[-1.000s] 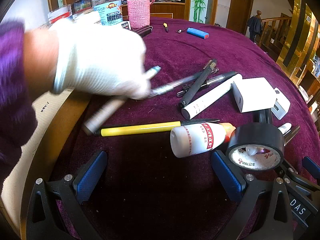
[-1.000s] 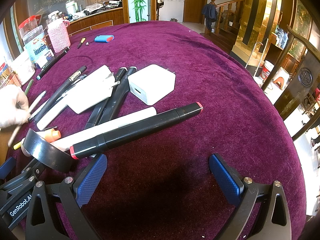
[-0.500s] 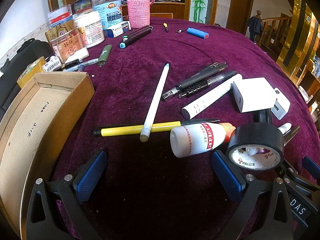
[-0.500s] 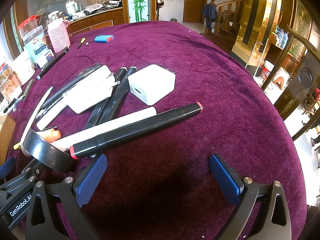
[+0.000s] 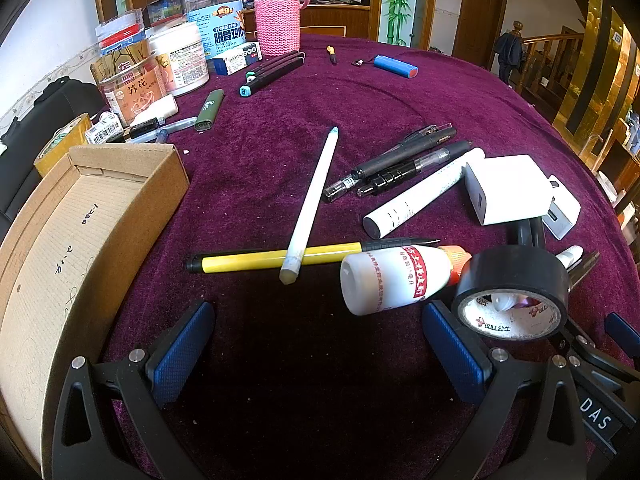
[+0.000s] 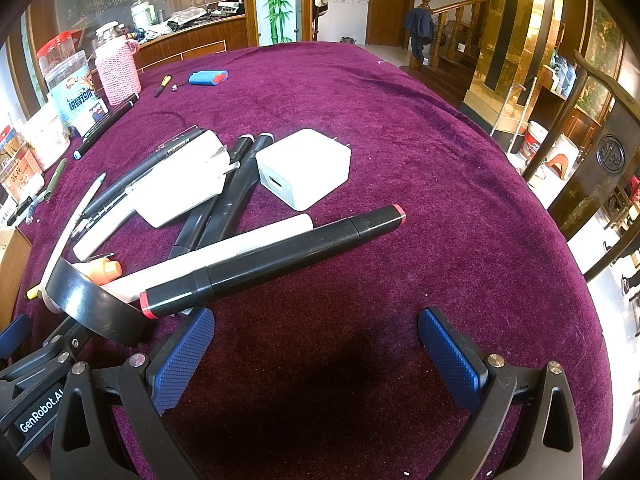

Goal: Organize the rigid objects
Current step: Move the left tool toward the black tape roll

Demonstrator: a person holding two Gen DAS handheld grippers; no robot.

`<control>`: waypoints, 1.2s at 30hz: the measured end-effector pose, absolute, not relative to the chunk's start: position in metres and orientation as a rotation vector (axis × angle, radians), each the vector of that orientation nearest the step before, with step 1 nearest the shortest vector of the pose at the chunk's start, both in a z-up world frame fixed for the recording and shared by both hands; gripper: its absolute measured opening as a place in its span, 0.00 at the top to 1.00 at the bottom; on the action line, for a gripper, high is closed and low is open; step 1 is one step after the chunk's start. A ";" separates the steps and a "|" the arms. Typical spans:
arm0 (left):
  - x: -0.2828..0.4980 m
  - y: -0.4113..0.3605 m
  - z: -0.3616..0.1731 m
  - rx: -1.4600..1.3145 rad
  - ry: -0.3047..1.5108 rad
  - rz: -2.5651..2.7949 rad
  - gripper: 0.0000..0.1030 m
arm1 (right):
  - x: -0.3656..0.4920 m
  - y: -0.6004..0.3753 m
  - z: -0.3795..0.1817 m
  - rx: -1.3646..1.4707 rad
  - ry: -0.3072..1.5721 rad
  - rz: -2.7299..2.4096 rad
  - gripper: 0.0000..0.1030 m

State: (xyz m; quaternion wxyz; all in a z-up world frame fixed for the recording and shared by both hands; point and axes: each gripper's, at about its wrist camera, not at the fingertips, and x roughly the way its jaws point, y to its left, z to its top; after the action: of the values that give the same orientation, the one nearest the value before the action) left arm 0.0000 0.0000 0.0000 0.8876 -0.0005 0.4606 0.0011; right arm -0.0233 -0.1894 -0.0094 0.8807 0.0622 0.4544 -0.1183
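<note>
In the left wrist view the white pen lies closest to the left tongs, straight ahead of their gap and a little above the centre of the frame. Its long axis runs from its blunt end at lower centre up to its pale blue tip at upper centre, leaning slightly rightward, so it points nearly along the tongs' own line of sight rather than across it. That blunt end rests on top of the yellow pen, which lies crosswise, left to right, so the two touch where they cross. The left tongs stand wide open with nothing between the blue pads, hovering over the purple surface. The right tongs are likewise spread and empty; the thing nearest them is a black marker with red ends, slanting from lower left to upper right of that frame. The left hand looks better placed for the white pen, and would probably need to turn to close across the barrel. The pen itself is slim, straight and matt white. An open cardboard box sits at the left edge, a likely place to sort things into.
</note>
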 end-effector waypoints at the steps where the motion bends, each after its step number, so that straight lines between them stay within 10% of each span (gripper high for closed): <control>1: 0.000 0.000 0.000 -0.001 0.957 0.002 0.00 | -0.023 -0.189 -0.009 0.130 0.947 -0.247 0.01; 36: -0.020 0.002 0.002 0.055 1.013 -0.095 0.00 | -0.014 -0.190 -0.009 0.079 1.049 -0.122 0.01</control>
State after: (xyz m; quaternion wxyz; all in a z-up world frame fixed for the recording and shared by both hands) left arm -0.0197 0.0017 0.0022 0.8730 0.0265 0.4849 -0.0453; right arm -0.0135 -0.1905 -0.0089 0.8631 0.0379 0.5003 -0.0583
